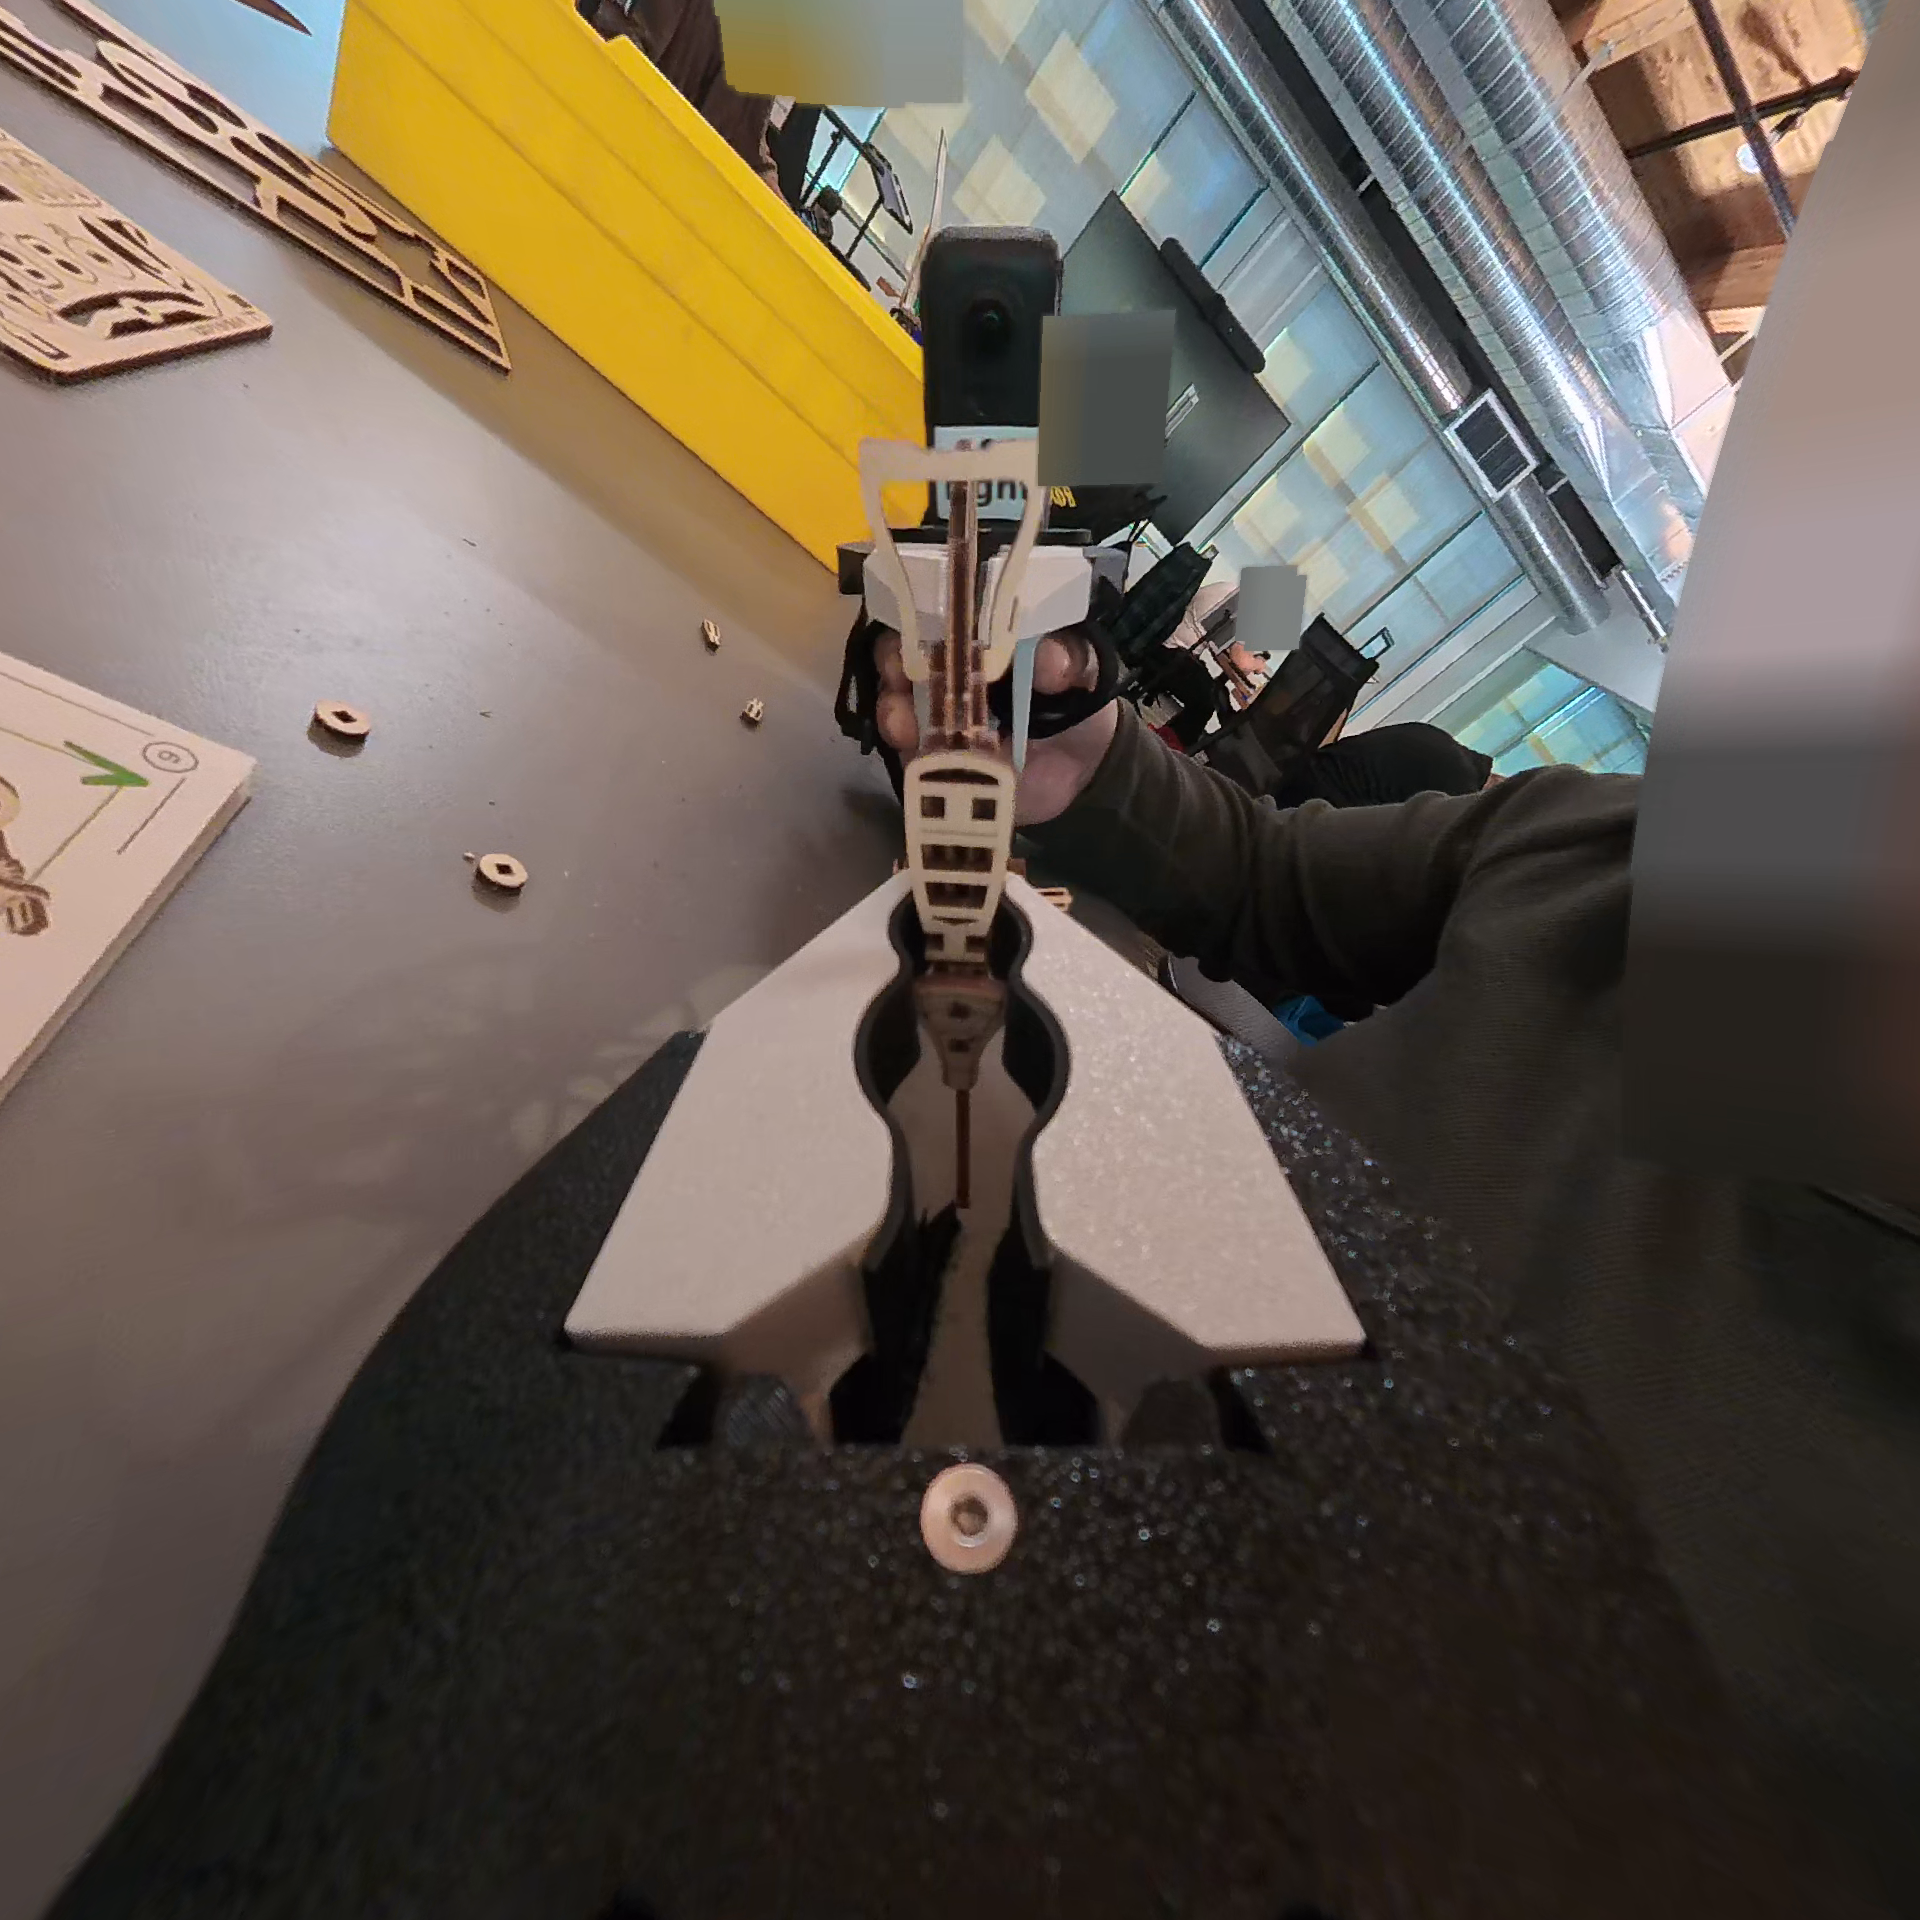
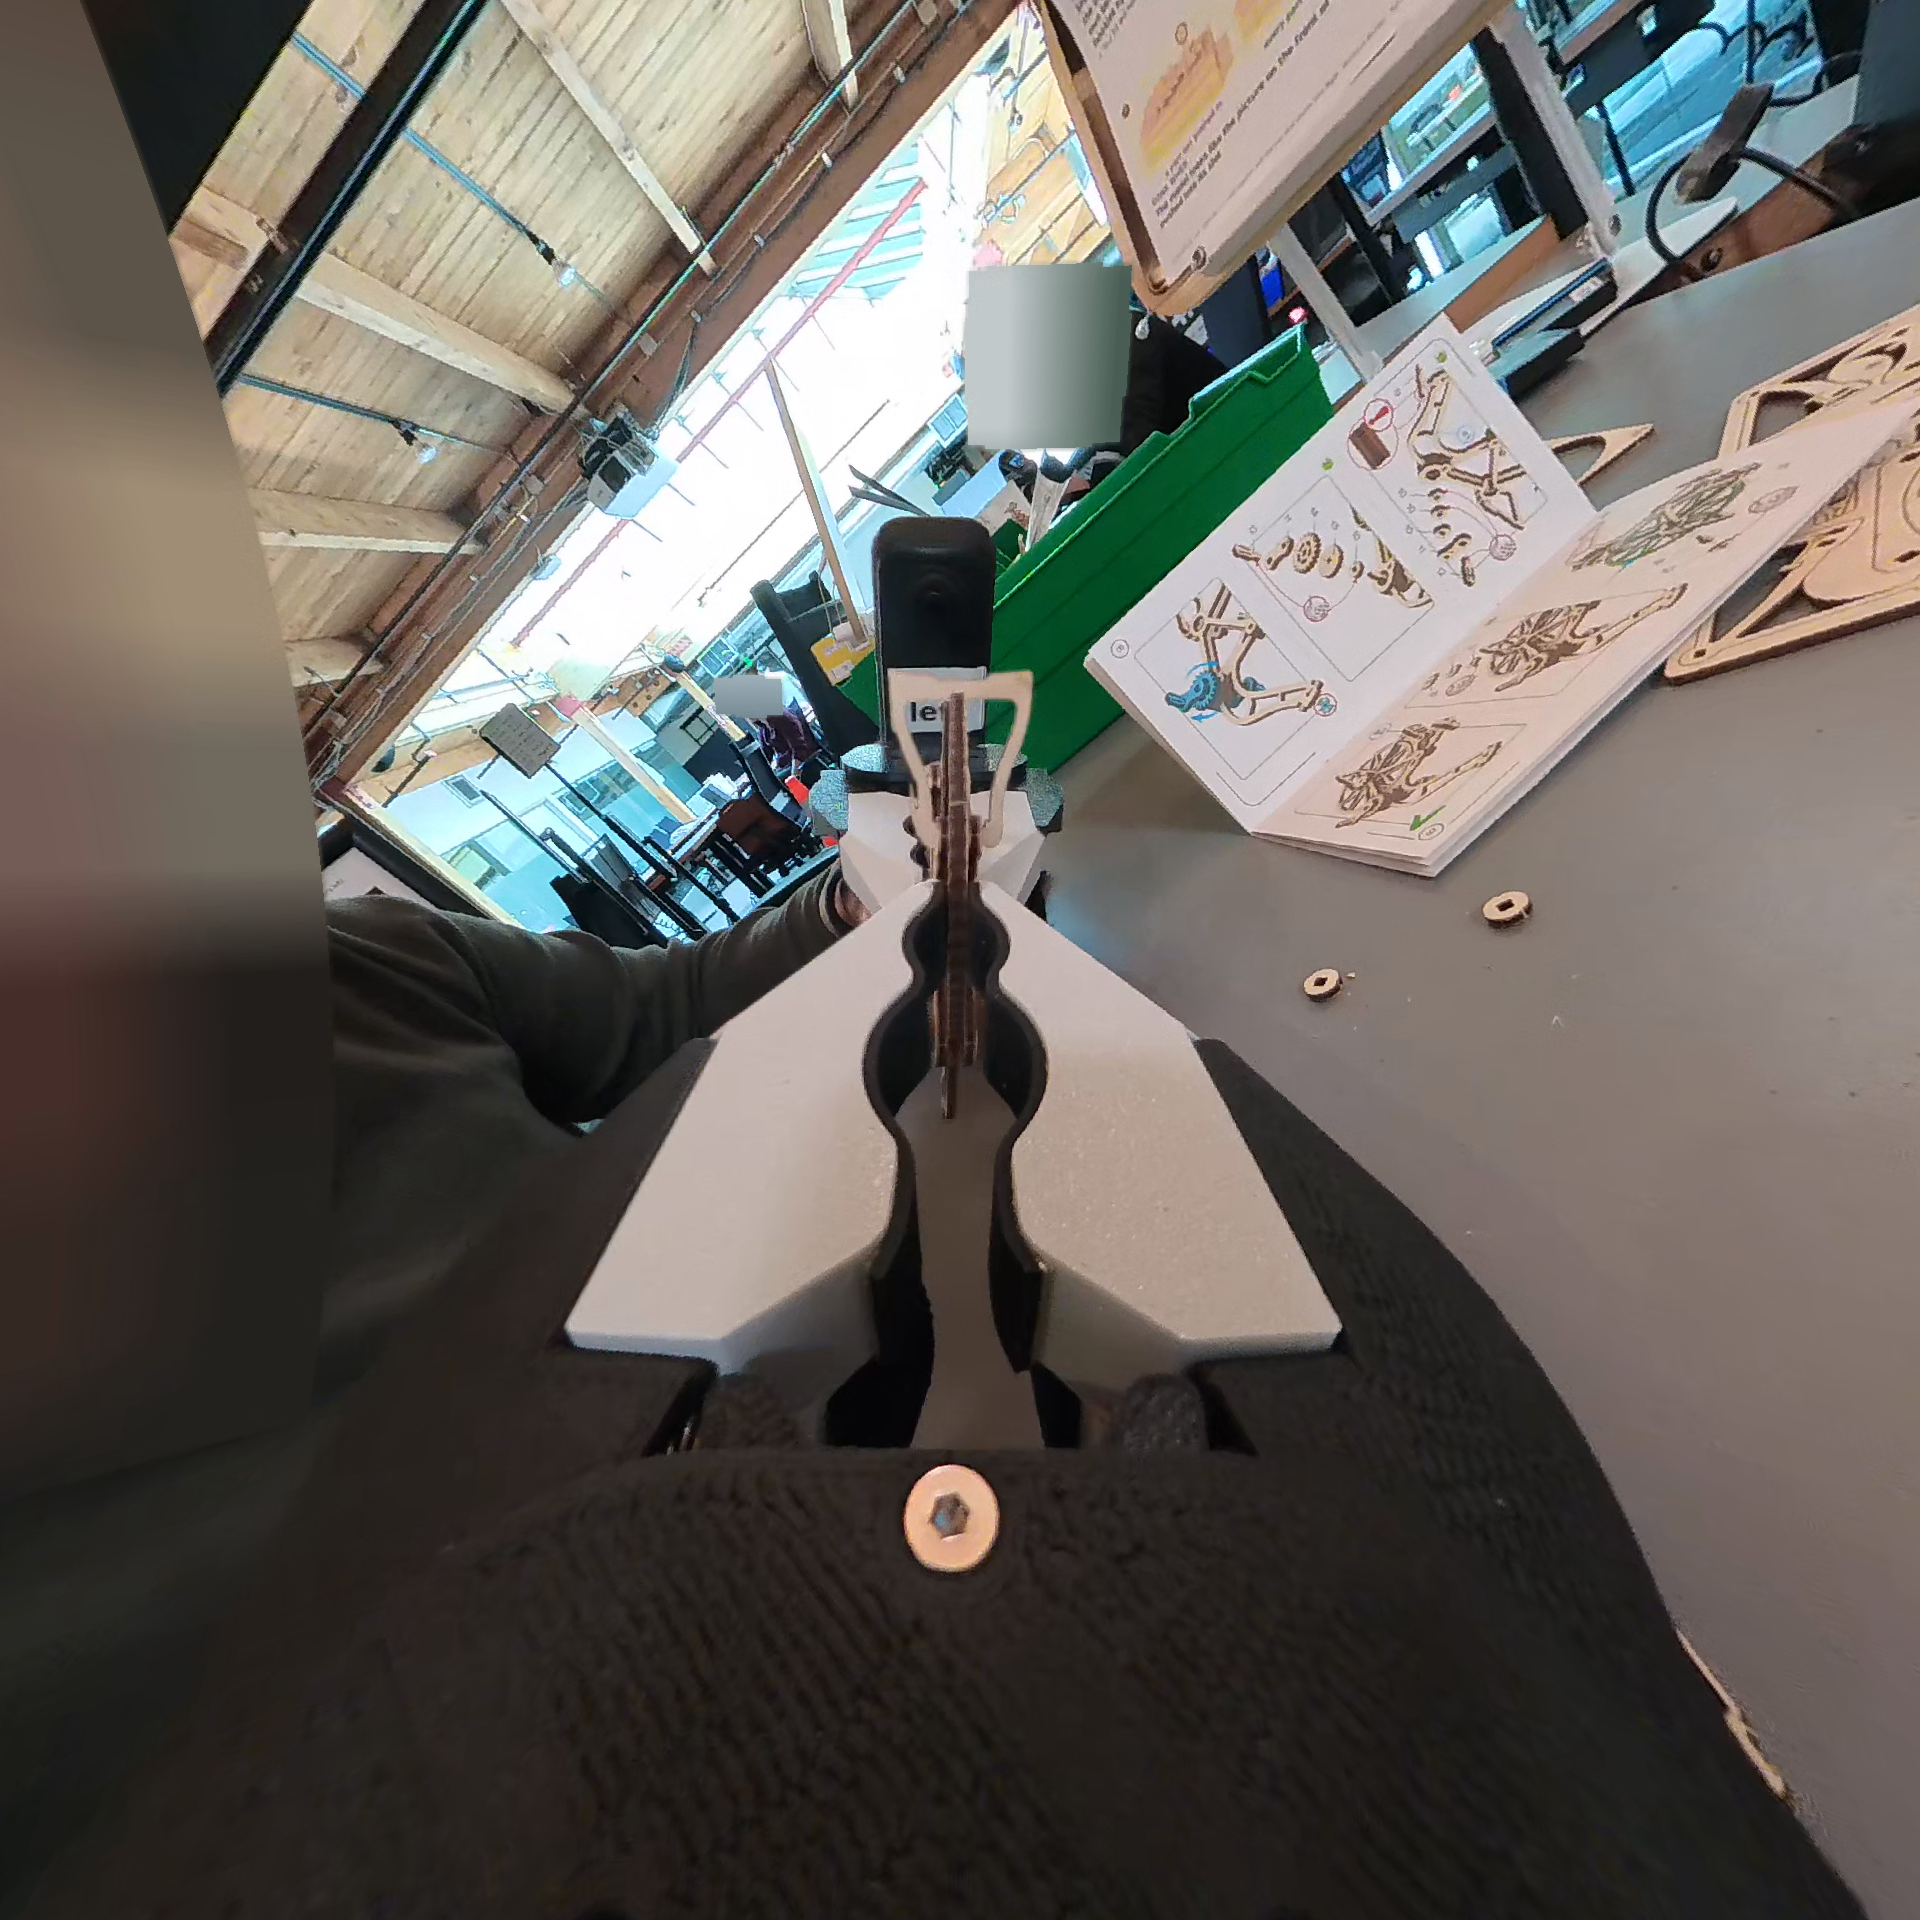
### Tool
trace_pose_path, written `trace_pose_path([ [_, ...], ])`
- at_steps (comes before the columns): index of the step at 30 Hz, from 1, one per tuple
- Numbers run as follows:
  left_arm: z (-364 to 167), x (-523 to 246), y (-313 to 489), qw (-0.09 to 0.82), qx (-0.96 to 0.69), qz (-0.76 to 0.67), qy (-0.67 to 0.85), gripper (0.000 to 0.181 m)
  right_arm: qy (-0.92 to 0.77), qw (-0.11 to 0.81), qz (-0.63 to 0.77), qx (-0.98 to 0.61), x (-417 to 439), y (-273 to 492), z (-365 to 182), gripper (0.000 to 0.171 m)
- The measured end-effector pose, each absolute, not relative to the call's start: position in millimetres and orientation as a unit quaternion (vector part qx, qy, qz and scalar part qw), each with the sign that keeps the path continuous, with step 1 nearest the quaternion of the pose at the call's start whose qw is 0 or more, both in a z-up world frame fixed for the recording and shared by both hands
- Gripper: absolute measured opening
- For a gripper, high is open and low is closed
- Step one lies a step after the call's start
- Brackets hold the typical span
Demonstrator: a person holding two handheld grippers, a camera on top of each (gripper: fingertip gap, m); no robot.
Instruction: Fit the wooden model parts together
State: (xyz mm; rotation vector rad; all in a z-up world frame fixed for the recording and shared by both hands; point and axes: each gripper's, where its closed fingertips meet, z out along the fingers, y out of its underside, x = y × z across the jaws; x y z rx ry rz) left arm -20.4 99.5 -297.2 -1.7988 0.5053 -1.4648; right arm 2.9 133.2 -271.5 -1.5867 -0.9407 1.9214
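Both grippers, left gripper [image 1: 958, 935] and right gripper [image 2: 951, 935], are clamped on one partly built wooden model [image 1: 956, 821] (loose washers [image 1: 340, 718] unfitted), so assembly's midway.

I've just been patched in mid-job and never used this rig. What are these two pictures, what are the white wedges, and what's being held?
There is no robot arm here: a person holds a hand-held claw in each hand, and each claw carries a camera looking forward along its two white fingers.

The left wrist view shows the left claw shut on a thin wooden model part. Beyond it, facing the camera, is the right claw in the person's hand.

The right wrist view is the opposite angle: the right claw grips the same assembly edge-on, the left one facing it.

On the grey table lie an open instruction booklet, small wooden washers, punched plywood sheets, plus a yellow bin and a green bin.
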Motion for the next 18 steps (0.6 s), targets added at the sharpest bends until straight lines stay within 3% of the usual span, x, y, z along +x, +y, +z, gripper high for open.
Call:
trace_pose_path([
  [9, -290, -25, 107, 0.395, -0.688, -0.584, 0.173, 0.009, -0.311, 0.227, 0.727, -0.568, 0, 136, -268, 0.000],
  [18, -282, -20, 103, 0.395, -0.667, -0.607, 0.176, 0.037, -0.277, 0.234, 0.754, -0.548, -1, 137, -259, 0.000],
])
